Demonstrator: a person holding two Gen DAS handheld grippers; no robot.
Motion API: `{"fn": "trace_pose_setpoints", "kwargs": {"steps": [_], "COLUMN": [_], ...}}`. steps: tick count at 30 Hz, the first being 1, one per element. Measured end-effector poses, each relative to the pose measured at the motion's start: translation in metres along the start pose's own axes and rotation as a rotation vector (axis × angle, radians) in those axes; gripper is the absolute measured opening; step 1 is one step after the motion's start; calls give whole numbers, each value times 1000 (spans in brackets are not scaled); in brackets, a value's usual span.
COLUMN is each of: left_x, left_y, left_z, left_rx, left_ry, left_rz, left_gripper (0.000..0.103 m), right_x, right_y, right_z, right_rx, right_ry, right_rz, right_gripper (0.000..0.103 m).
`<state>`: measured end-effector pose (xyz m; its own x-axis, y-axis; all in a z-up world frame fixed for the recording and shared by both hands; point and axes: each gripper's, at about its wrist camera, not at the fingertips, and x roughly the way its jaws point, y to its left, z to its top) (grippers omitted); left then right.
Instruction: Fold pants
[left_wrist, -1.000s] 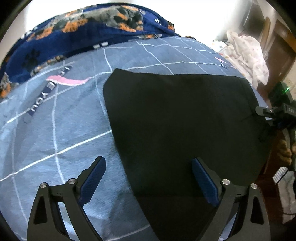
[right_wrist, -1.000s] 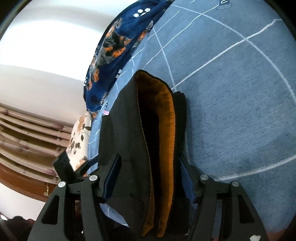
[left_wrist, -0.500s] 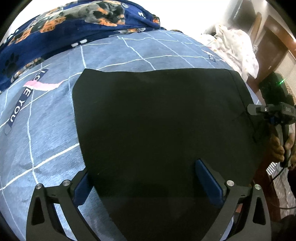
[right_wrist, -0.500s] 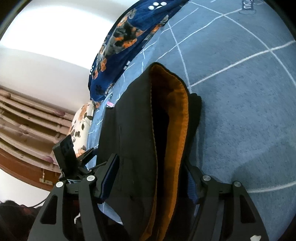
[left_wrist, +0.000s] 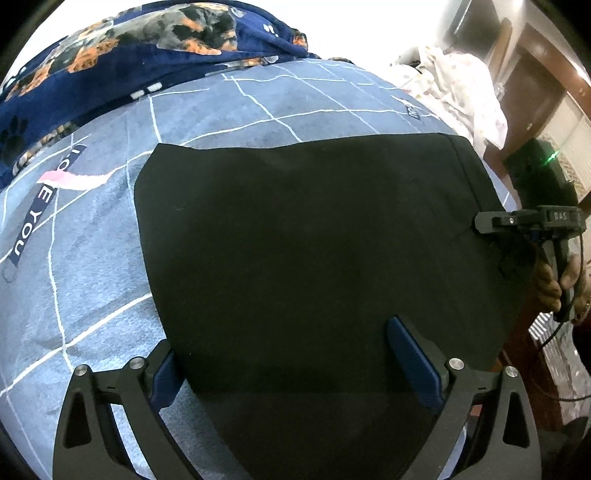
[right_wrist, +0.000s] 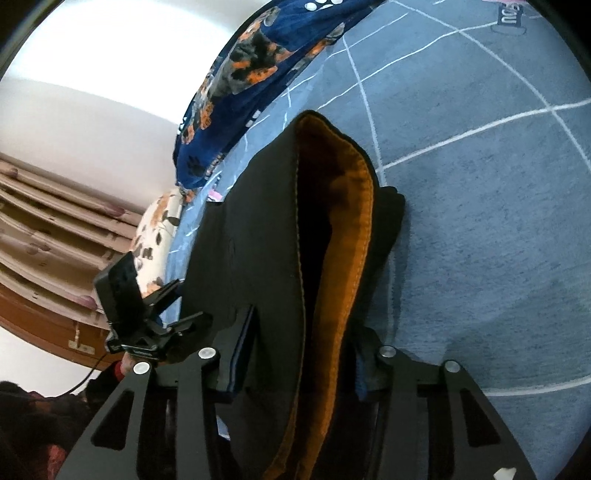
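The black pants (left_wrist: 303, 251) lie folded flat on a blue-grey bed sheet (left_wrist: 92, 266). My left gripper (left_wrist: 291, 362) is open, its two blue pads astride the near edge of the pants. In the right wrist view the waist end of the pants (right_wrist: 273, 266) gapes and shows an orange lining (right_wrist: 351, 236). My right gripper (right_wrist: 299, 354) straddles this waist end with its jaws narrowed onto the fabric. The right gripper also shows in the left wrist view (left_wrist: 517, 221) at the pants' right edge, and the left gripper shows in the right wrist view (right_wrist: 162, 314).
A dark blue blanket with orange dog print (left_wrist: 129, 55) is heaped at the far side of the bed. A white garment (left_wrist: 465, 85) lies at the far right. A floral pillow (right_wrist: 155, 236) sits at the bed's end. Dark wooden furniture (left_wrist: 535, 92) stands past the right edge.
My left gripper moved onto the near edge of the pants, its pads now astride the fabric. My right gripper's jaws narrowed onto the waist end. The pants stayed flat.
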<state>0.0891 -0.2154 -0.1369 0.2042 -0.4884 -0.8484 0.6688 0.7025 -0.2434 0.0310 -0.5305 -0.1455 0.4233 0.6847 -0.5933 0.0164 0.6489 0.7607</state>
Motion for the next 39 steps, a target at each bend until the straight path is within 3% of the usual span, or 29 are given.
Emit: {"fn": "trace_pose_setpoints", "kwargs": {"steps": [6,9,11,12,13,16,19,29,39], "left_x": [6,8,6,5,2,-6,-16,-55,-104], "left_y": [-6,-9,-5,-5,-3,3,0,-6,20], "left_z": [3,4,3,3,2,5,5,-4,-25], "left_rx": [14,34,26,20,11,-21,-18,-35,-104], "left_ry": [20,20,3,-5,-24,-46,-76,-155,-227], "left_rz": [0,15,-14,-20,-20,-2,13,25,74], "left_gripper": [103,103,102,97,74,41,30,25,24], "right_x": [9,13,14,13,13,11,11,4,29], "right_y": [2,6,8,8,8,5,4,29,68], "right_z": [2,4,4,2,0,-2,-4,-20,-28], "right_rx": [-12,-25,-32,-35,-31,-5,43,103,106], "right_ry": [37,46,38,33,26,3,-15,-86,-88], "right_rz": [47,37,27,16,5,3,42,143,202], "right_gripper": [49,49,47,42,40,36,32,27,26]}}
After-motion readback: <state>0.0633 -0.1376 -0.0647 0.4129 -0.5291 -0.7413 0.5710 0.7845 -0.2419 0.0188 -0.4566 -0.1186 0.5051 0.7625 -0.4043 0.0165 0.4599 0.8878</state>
